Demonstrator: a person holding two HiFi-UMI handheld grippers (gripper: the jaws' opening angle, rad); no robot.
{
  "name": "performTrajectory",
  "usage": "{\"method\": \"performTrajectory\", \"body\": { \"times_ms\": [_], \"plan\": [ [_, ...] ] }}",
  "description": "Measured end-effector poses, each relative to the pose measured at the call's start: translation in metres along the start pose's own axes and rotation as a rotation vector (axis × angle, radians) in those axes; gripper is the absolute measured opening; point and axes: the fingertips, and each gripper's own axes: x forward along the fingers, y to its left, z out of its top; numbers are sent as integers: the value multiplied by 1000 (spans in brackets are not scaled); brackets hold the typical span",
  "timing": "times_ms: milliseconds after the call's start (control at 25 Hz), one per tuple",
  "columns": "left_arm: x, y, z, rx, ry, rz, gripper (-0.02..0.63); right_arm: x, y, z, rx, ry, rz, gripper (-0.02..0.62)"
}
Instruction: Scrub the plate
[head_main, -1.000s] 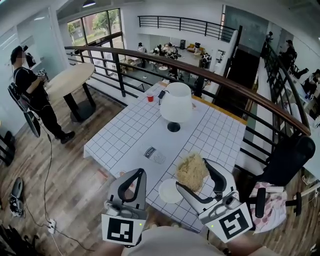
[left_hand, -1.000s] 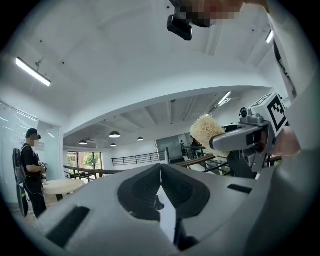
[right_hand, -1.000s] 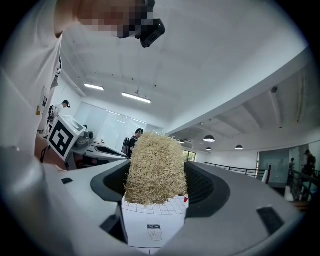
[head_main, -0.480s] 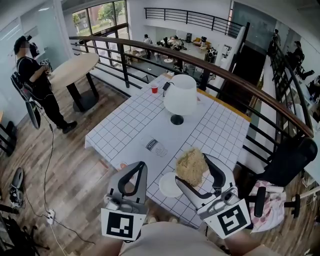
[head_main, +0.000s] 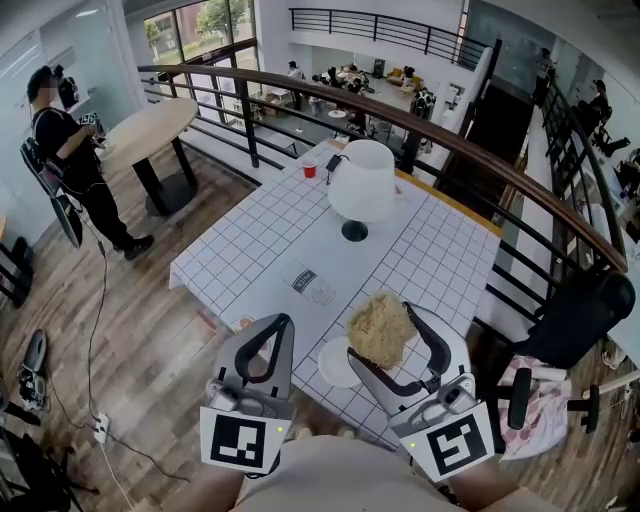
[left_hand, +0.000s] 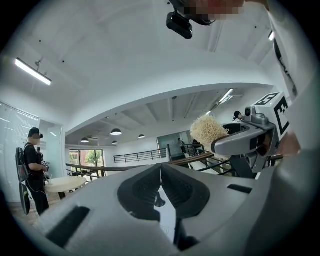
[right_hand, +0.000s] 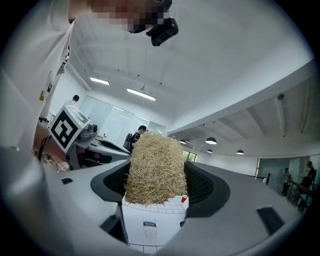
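Note:
A small white plate (head_main: 335, 364) lies on the white tiled table (head_main: 260, 250) near its front edge. My right gripper (head_main: 382, 332) is shut on a straw-coloured fibrous scrubber (head_main: 380, 326), which hangs over the plate's far right rim; whether they touch I cannot tell. In the right gripper view the scrubber (right_hand: 155, 169) fills the gap between the jaws of the right gripper (right_hand: 156, 176). My left gripper (head_main: 277, 323) is held left of the plate, shut with nothing in it. Its jaws meet in the left gripper view (left_hand: 160, 168), where the scrubber (left_hand: 206, 131) also shows.
A white-shaded lamp (head_main: 362, 182) stands mid-table, a red cup (head_main: 310, 170) at the far edge, and a clear printed glass (head_main: 307, 283) lies beyond the plate. A curved railing (head_main: 480, 160) runs behind the table. A black chair (head_main: 572, 325) is at the right, and a person (head_main: 68, 160) stands far left.
The head view has shifted slightly, so the table sits a little higher in the picture. Both grippers keep their places beside the plate, and the right one still holds the scrubber.

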Motion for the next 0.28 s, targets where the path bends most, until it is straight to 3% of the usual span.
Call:
{"method": "performTrajectory", "body": {
  "times_ms": [280],
  "plan": [
    [-4,0,0,0,9,-18,15,2,4,4,-16,3,-5,321]
  ]
}}
